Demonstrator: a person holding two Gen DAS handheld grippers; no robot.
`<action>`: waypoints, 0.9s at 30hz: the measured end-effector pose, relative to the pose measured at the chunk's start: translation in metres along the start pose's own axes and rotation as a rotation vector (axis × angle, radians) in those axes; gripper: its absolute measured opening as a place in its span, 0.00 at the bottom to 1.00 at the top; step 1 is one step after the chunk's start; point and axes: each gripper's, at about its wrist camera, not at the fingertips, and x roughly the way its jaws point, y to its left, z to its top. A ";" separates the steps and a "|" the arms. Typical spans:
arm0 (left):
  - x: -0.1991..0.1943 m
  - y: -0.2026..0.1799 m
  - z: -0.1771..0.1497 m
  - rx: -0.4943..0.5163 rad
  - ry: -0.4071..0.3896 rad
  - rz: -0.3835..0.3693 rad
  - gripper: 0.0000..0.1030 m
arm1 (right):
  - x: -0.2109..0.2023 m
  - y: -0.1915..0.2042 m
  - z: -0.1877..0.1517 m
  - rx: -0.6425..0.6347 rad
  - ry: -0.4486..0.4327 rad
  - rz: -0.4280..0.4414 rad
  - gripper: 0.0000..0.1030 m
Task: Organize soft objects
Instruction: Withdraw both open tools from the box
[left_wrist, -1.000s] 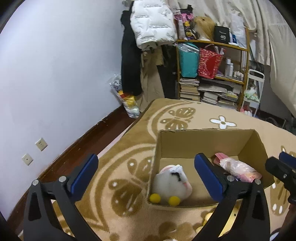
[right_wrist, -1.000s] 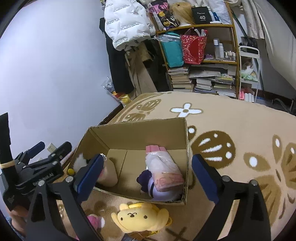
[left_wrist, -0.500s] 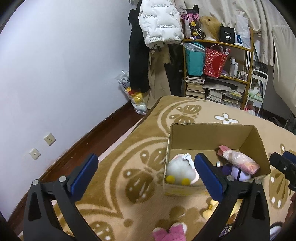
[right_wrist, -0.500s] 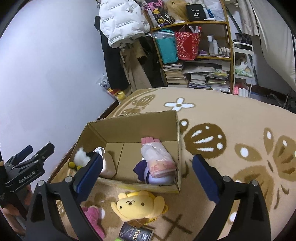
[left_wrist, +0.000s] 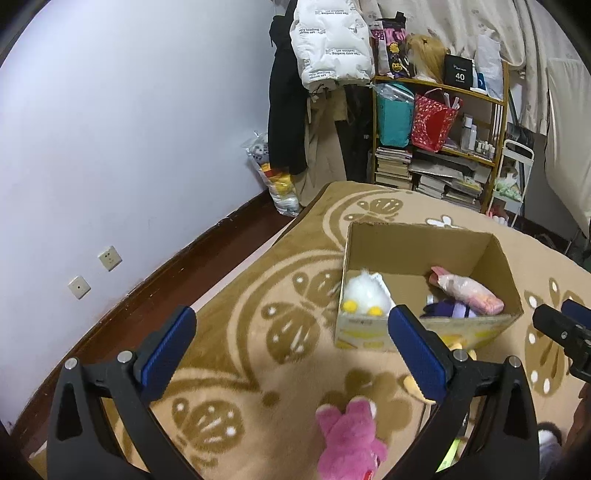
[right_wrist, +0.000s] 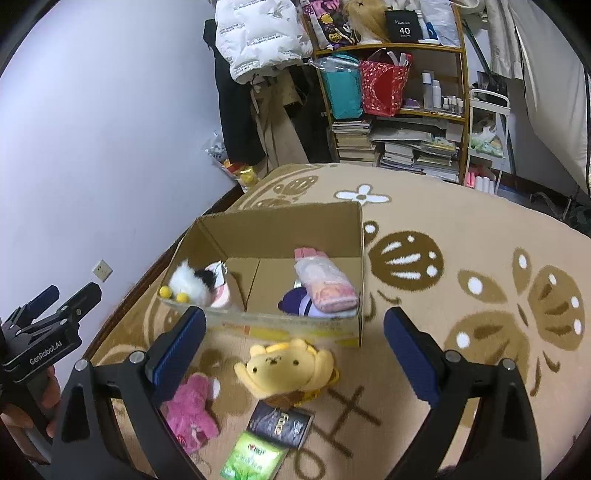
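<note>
An open cardboard box (right_wrist: 284, 225) stands on the rug; it also shows in the left wrist view (left_wrist: 417, 240). Inside lie a white fluffy toy with yellow feet (right_wrist: 190, 282) (left_wrist: 364, 295), a pink bagged toy (right_wrist: 325, 277) (left_wrist: 465, 290) and a purple toy (right_wrist: 295, 304). On the rug in front of the box lie a yellow bear plush (right_wrist: 284, 369) and a pink plush (right_wrist: 190, 408) (left_wrist: 351, 443). My left gripper (left_wrist: 291, 350) is open and empty above the rug, left of the box. My right gripper (right_wrist: 293, 354) is open and empty above the yellow bear.
A dark packet (right_wrist: 280, 424) and a green packet (right_wrist: 255, 458) lie near the bear. A cluttered bookshelf (right_wrist: 399, 122), hanging coats (right_wrist: 255, 44) and a bag of items (left_wrist: 273, 181) stand at the back. A wall (left_wrist: 110, 147) runs along the left.
Both grippers have pulled back and up from the box. The box looks smaller and farther away, and the yellow bear, pink plush and packets have come into view.
</note>
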 end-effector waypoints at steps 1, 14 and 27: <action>-0.004 0.002 -0.002 -0.003 0.003 -0.004 1.00 | -0.002 0.000 -0.003 0.001 0.004 0.000 0.98; -0.023 0.010 -0.043 -0.014 0.088 -0.011 1.00 | -0.011 0.012 -0.044 0.006 0.091 -0.003 0.98; 0.005 0.004 -0.065 0.011 0.216 -0.027 1.00 | 0.015 0.021 -0.089 0.035 0.228 0.016 0.98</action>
